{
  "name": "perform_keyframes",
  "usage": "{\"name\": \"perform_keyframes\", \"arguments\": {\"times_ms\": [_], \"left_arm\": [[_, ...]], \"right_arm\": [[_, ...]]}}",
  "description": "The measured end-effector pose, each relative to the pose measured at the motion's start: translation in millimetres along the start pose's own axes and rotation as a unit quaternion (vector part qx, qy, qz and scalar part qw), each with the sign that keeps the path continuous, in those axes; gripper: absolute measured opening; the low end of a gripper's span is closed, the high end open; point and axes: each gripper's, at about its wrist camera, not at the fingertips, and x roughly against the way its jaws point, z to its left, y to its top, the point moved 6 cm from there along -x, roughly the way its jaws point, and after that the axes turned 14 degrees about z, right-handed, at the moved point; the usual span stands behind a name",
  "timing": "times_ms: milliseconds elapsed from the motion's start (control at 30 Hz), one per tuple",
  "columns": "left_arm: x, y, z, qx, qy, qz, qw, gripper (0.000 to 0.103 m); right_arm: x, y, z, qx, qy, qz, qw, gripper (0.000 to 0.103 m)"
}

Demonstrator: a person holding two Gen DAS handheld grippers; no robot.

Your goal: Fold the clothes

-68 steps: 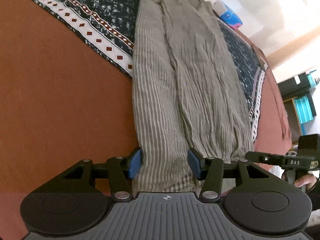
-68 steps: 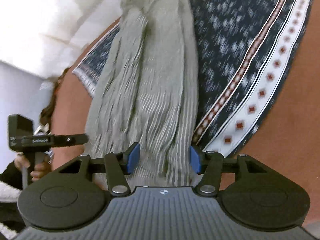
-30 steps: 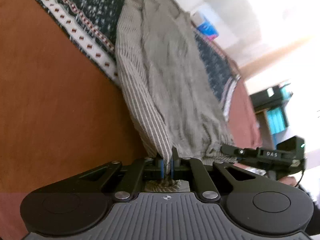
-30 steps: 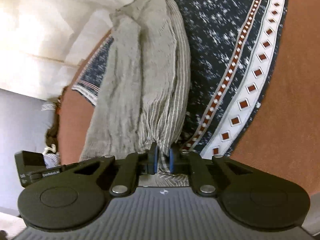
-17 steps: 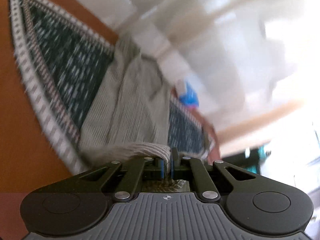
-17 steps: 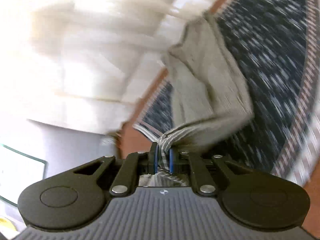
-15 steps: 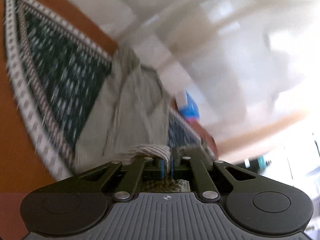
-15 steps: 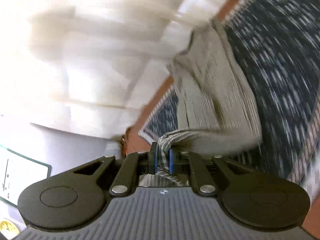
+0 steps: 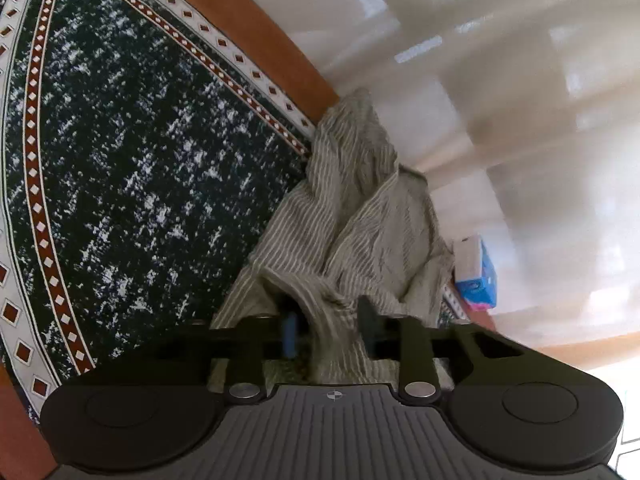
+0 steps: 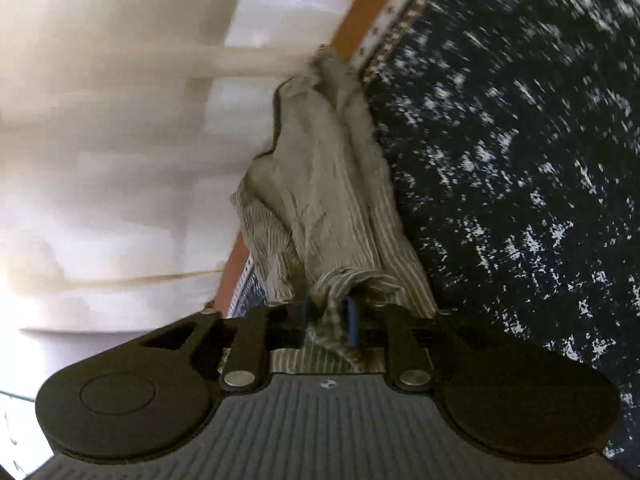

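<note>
A grey striped garment (image 9: 352,216) lies folded over on itself on a dark patterned cloth (image 9: 120,160), its far end near the bed's far edge. In the left wrist view my left gripper (image 9: 330,328) has its fingers apart, with a fold of the garment loose between them. In the right wrist view the same garment (image 10: 328,184) runs away from my right gripper (image 10: 329,322), whose blue pads still sit close on a bunched fold of it, with a slight gap.
The patterned cloth has a white and red diamond border (image 9: 32,184) and lies on an orange-brown cover (image 9: 248,20). A blue and white box (image 9: 476,272) stands at the far edge by the white wall (image 9: 520,80).
Both grippers have carried the near end of the garment forward over its far part. The left gripper has opened and let the fabric go. The right gripper's pads have eased slightly.
</note>
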Motion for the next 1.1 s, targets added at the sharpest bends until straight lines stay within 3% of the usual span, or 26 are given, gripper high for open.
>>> {"name": "perform_keyframes", "arguments": {"times_ms": [100,233,367,433,567,667,733,867,933,1000,1100], "left_arm": [[14.2,4.6,-7.0,-0.012,-0.012,-0.012,0.9998,0.05],[32.2,-2.7,-22.1,-0.057,-0.016,0.001,0.9982,0.05],[27.7,-26.3,-27.2,-0.134,0.025,0.061,0.9888,0.05],[15.8,-41.0,-25.0,-0.163,0.041,0.107,0.9799,0.05],[-17.1,-53.2,-32.9,-0.223,0.058,0.174,0.9574,0.05],[-40.7,-40.8,-49.5,-0.268,0.082,0.165,0.9457,0.05],[-53.1,-22.3,-62.2,-0.269,0.079,0.141,0.9496,0.05],[-64.1,7.4,-84.6,-0.259,0.078,0.086,0.9588,0.05],[-56.4,16.8,-93.0,-0.245,0.057,0.061,0.966,0.05],[-43.2,22.9,-96.9,-0.232,0.029,0.043,0.9714,0.054],[-35.1,17.9,-87.5,-0.226,0.033,0.048,0.9724,0.054]], "right_arm": [[13.4,1.8,4.5,0.0,0.026,-0.024,0.999,0.051],[33.5,-5.1,17.7,0.016,0.083,-0.029,0.996,0.051],[34.3,-31.2,28.5,0.084,0.044,0.015,0.995,0.047],[17.3,-45.3,30.7,0.13,-0.001,0.058,0.99,0.031],[-17.9,-67.8,33.7,0.217,-0.085,0.143,0.962,0.024],[-46.7,-59.3,41.1,0.264,-0.116,0.178,0.941,0.022],[-56.8,-39.6,53.9,0.279,-0.114,0.166,0.939,0.021],[-53.3,18.2,82.9,0.258,-0.09,0.049,0.961,0.023],[-48.3,34.0,94.4,0.248,-0.081,0.018,0.965,0.023],[-45.9,29.9,105.5,0.268,-0.072,0.026,0.96,0.023],[-45.9,8.3,103.9,0.291,-0.071,0.078,0.951,0.023]]}}
